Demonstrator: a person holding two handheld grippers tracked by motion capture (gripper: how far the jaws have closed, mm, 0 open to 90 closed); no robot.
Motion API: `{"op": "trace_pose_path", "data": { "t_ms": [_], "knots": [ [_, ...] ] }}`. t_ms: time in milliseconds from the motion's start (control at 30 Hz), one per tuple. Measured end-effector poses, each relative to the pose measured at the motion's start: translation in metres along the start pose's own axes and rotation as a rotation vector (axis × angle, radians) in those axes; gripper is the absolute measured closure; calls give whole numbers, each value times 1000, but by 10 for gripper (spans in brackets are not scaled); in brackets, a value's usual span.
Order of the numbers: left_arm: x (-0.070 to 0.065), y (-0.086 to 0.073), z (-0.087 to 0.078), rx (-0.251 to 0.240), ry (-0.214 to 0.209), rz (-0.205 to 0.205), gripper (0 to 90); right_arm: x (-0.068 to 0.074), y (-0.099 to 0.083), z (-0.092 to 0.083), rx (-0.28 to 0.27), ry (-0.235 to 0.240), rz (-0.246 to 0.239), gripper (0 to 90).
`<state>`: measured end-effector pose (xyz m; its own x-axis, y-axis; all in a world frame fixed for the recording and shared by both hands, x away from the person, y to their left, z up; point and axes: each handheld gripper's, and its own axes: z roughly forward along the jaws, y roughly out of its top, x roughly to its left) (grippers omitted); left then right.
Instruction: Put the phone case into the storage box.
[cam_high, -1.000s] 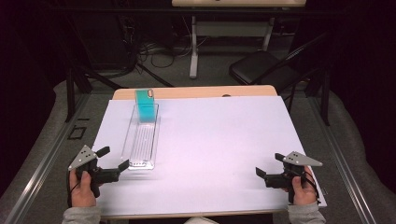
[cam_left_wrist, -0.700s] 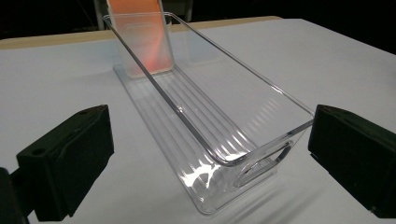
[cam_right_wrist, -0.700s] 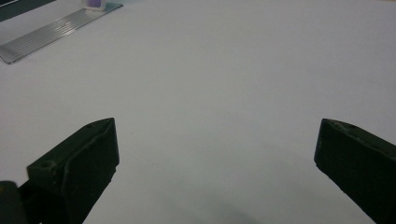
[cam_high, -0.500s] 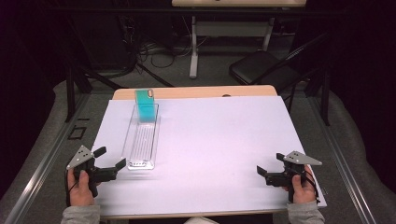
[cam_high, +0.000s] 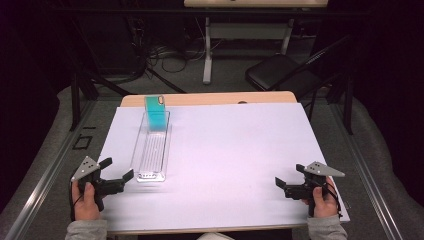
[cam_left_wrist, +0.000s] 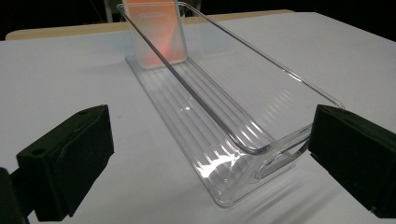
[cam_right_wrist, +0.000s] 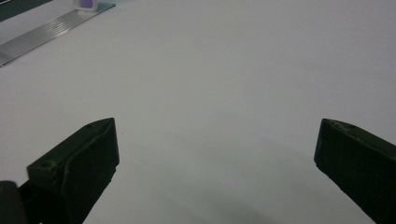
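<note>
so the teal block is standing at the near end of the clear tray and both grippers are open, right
Not quite: the teal block stands at the far end of the clear tray, as the high view shows. The left gripper and right gripper are indeed both open.

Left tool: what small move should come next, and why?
Probably ease the left tool forward so its open jaws straddle the near end of the clear tray. It sits just short of that end, aimed at it, holding nothing; the right tool rests far off.

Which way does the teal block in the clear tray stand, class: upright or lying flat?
Upright: the teal block stands on end at the far end of the clear tray, rising above its rim.
</note>
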<state>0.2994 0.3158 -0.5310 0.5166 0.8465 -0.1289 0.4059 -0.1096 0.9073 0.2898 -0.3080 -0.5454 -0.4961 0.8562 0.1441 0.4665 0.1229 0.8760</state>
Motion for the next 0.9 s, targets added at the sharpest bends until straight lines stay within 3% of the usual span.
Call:
{"op": "trace_pose_path", "data": {
  "t_ms": [900],
  "knots": [
    [2, -1, 1, 1, 1, -8, 3, 0, -1, 3, 8, 6, -7, 0]
  ]
}}
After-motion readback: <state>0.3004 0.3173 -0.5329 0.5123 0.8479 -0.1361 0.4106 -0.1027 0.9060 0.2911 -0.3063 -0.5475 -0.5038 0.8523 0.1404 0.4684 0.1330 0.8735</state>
